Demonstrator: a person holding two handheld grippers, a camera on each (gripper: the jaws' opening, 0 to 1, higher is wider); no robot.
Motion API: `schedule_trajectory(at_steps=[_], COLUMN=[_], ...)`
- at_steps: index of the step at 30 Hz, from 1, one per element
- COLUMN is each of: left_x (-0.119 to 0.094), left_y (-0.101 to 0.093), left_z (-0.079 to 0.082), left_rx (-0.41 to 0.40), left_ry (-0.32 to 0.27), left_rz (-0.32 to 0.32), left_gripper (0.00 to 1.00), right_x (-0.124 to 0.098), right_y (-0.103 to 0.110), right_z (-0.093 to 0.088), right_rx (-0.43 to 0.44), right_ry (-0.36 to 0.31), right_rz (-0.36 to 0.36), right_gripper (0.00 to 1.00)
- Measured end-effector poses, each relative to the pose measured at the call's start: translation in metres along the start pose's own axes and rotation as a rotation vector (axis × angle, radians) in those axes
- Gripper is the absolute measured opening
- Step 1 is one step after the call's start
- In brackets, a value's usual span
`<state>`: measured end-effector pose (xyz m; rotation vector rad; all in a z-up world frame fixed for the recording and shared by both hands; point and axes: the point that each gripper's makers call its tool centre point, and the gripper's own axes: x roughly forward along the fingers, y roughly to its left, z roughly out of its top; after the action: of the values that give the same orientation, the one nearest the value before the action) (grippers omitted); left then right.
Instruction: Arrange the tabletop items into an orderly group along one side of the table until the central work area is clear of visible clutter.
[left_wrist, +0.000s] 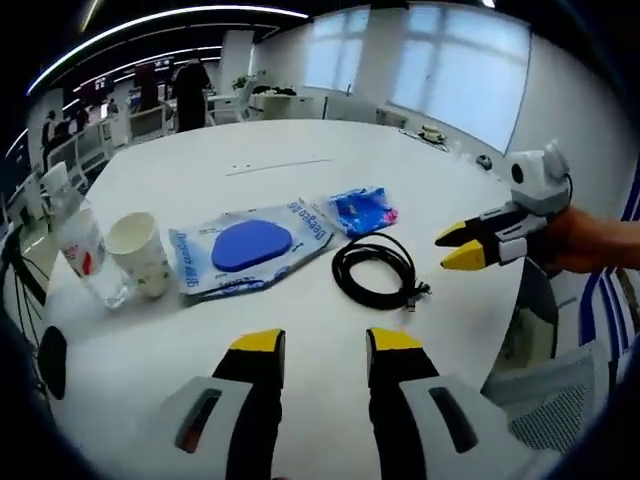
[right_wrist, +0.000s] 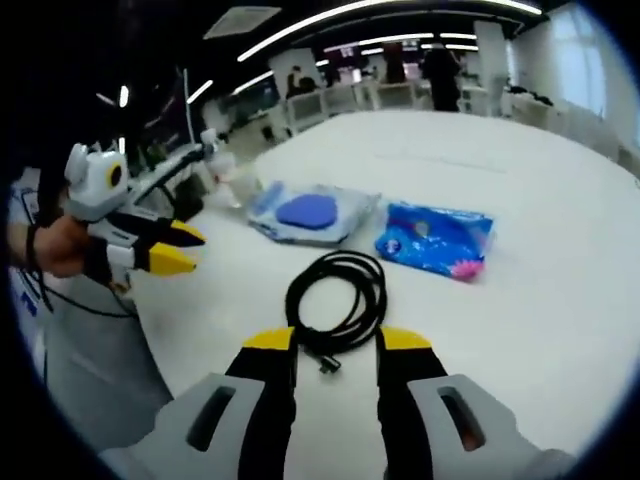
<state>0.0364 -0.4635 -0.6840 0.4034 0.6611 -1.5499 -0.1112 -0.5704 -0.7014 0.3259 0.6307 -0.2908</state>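
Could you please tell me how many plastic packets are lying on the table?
2: a clear packet holding a blue oval pad beside the white paper cup, and a smaller bright blue packet just beyond the coiled black cable.

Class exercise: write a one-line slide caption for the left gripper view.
Open left gripper faces a coiled black cable, two packets, a paper cup and a bottle; right gripper enters.

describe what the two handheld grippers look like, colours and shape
Both match. The left gripper and the right gripper have black fingers capped with yellow tips, set in pale grey housings with dark slots. From the side, as the right gripper shows in the left gripper view, the yellow tips taper to points. In the right gripper view, the hand holding the left gripper wears a dark band at the wrist.
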Motion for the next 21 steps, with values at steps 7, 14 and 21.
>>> schedule_trajectory(at_steps=[7, 14, 21], left_x=[-0.054, -0.096, -0.121], left_y=[0.031, 0.052, 0.067], left_z=[-0.007, -0.024, -0.040], left_rx=[-0.054, -0.083, -0.137], left_ry=[-0.061, -0.087, -0.116], left_rz=[0.075, 0.133, 0.178], left_gripper=[0.39, 0.44, 0.46], right_x=[-0.016, -0.028, -0.032], right_y=[0.025, 0.053, 0.068], right_z=[-0.001, -0.003, -0.004], right_rx=[-0.028, -0.043, -0.023], right_ry=[-0.016, -0.027, -0.042], right_rz=[0.026, 0.054, 0.068], right_gripper=[0.40, 0.51, 0.55])
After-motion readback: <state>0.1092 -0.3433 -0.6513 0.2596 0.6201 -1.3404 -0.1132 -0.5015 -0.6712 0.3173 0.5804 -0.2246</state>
